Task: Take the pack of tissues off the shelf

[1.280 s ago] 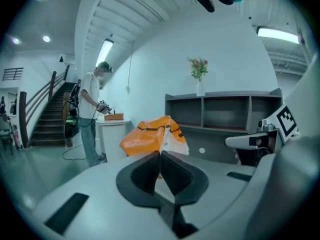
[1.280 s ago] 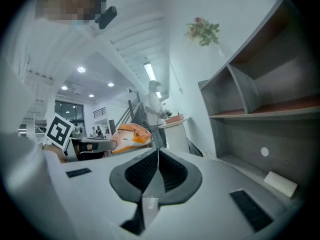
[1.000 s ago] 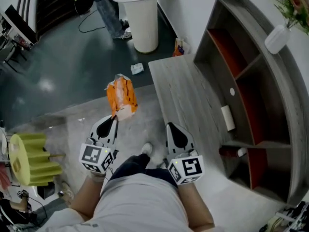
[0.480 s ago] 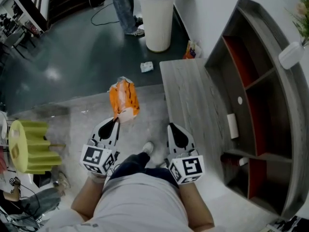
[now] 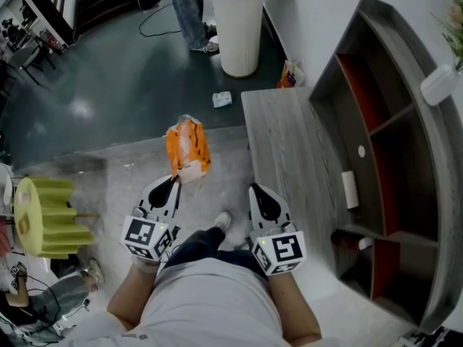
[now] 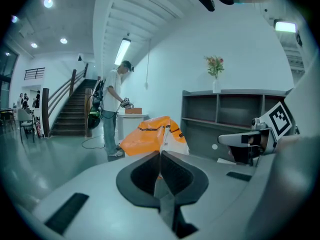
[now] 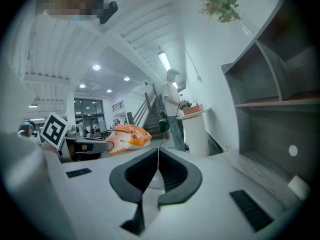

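The grey shelf (image 5: 405, 157) with red backs in its compartments fills the right side of the head view. A low wooden platform (image 5: 289, 150) lies just beside the shelf, along its open front. The pack of tissues (image 5: 187, 150) is off the shelf and well apart from it, on the far side of the platform, in the air above the floor. It is an orange and white pack, and it stands tilted. The left claw (image 5: 168, 186) is pressed together on the lower edge of its wrapper (its own view shows the pack just past the closed tips). The right claw (image 5: 255, 190), between the pack and the shelf, is also pressed together, with nothing in it. A small white roll (image 5: 350, 189) lies inside the shelf.
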The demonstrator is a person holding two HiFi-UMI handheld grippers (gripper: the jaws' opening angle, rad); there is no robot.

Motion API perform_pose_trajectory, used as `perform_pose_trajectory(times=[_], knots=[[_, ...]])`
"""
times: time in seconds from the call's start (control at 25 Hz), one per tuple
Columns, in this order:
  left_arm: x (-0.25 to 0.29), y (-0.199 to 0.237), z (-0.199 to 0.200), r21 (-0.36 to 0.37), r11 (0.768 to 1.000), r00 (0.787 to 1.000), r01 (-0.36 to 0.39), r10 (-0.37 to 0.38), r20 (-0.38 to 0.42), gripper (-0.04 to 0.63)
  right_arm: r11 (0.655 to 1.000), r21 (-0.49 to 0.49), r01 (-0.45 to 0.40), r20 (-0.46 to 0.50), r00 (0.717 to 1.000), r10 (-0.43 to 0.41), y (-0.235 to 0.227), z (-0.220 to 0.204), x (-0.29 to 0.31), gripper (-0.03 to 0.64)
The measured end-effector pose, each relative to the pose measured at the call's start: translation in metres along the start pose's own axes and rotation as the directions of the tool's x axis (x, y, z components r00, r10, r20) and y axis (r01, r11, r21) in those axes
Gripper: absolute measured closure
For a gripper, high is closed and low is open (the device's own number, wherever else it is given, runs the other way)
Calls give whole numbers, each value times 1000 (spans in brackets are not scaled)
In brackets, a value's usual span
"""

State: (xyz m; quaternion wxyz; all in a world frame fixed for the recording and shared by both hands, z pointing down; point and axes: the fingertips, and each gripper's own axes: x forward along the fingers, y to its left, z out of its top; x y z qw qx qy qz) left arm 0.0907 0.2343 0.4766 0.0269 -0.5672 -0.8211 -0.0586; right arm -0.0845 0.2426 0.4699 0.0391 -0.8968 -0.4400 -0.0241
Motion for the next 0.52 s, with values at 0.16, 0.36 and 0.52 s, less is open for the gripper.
perform_pose_trajectory(times=[0.16, 0.36, 0.52], knots=[[0, 0, 0, 2, 1000, 1000, 9, -9, -3, 578, 1000, -2, 4, -1, 1000, -4, 2, 1, -1, 598], [-3, -1, 3, 6, 1000, 1000, 27, -27, 2, 577, 1000, -9, 16, 1, 1000, -16, 7, 3, -4, 598], [-5, -4, 5, 12, 999, 999, 42, -42, 2, 578, 999, -11, 31, 3, 1000, -31, 9, 6, -8, 598]])
